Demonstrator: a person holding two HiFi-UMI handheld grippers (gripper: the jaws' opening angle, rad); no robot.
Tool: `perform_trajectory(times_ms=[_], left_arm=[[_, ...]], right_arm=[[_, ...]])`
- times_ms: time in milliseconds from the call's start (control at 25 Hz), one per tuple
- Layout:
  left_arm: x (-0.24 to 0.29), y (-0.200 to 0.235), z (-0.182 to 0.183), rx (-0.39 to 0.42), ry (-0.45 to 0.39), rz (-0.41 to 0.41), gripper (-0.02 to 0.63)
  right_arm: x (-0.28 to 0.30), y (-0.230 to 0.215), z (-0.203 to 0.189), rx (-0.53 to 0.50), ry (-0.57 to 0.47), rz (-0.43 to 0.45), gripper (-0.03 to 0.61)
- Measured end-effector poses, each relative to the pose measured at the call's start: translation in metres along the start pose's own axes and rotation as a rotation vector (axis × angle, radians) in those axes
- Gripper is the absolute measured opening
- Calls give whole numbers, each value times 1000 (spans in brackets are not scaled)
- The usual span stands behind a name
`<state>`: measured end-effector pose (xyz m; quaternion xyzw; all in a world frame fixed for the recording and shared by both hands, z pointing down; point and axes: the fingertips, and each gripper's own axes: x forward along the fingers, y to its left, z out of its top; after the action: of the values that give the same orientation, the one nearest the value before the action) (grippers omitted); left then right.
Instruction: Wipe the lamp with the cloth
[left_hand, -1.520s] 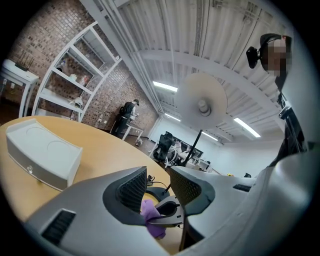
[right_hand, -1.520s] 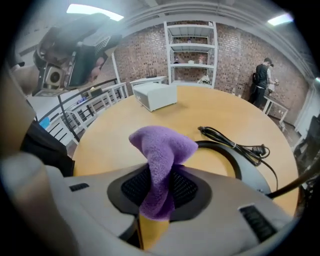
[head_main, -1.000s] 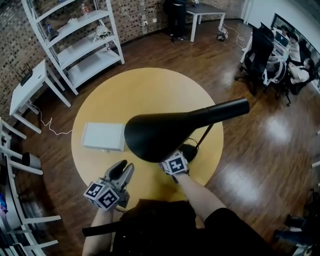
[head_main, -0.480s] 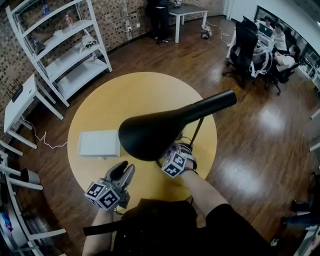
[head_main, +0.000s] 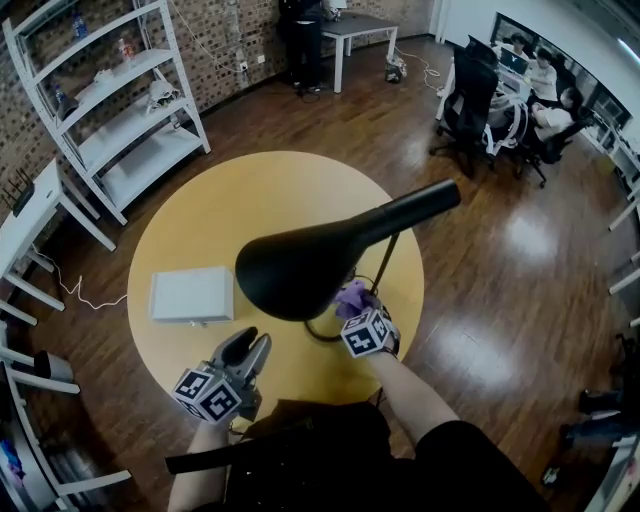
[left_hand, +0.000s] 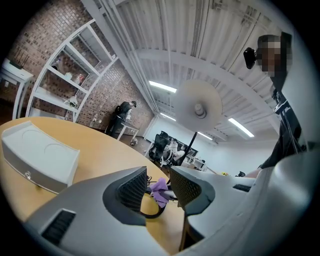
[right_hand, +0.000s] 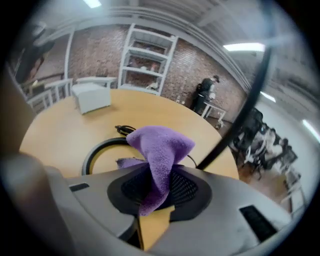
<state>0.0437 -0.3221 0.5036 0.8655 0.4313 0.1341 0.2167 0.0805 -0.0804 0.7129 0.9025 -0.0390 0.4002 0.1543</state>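
The fingers of my right gripper (right_hand: 160, 186) are closed on the purple fleece cloth (right_hand: 161, 149). The two black ribbed pads press a fold of it between them. The larger part of the cloth stands up above the jaws in a soft peak, and a short tail hangs down below them. In the head view this gripper is just right of the centre, near the lower edge of the frame. It tilts downward to the round yellow wooden table (head_main: 250, 200), and my forearm comes up to it from the bottom edge.

The cloth is just beside the near rim of the wide shade of the black desk lamp (head_main: 300, 270). I cannot tell if it touches the lamp. In the right gripper view the black ring-shaped base of the lamp lies flat on the table behind the cloth, and the thin black pole rises at the right side of the frame.

The fingers of my left gripper (left_hand: 158, 184) stand apart and hold nothing. Through the gap between the pads I see only the far cloth and a part of the ring base. This gripper is at the lower left of the head view, over the near edge of the table. It is held about level and points across the table top. A flat white rectangular box (head_main: 192, 295) lies on the table in the left part of the frame, well apart from the lamp base.
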Motion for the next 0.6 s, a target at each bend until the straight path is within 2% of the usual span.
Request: perform_trajectory(times_ms=[120, 200, 320, 400, 480, 600], left_arm=[[1, 0, -3, -14, 1, -9, 141], [2, 0, -7, -23, 4, -19, 141], [5, -1, -11, -34, 7, -32, 141], [6, -2, -13, -42, 6, -41, 141], [6, -2, -14, -48, 5, -49, 141], [3, 0, -13, -51, 3, -52, 141]], right_arm=[[-10, -5, -11, 257, -61, 79, 100], [-9, -5, -30, 357, -40, 123, 100], [-10, 0, -47, 455, 4, 188, 100], [-14, 5, -51, 452, 18, 210, 101], [-19, 13, -55, 359, 42, 223, 100], [-28, 22, -62, 234, 118, 290, 100]])
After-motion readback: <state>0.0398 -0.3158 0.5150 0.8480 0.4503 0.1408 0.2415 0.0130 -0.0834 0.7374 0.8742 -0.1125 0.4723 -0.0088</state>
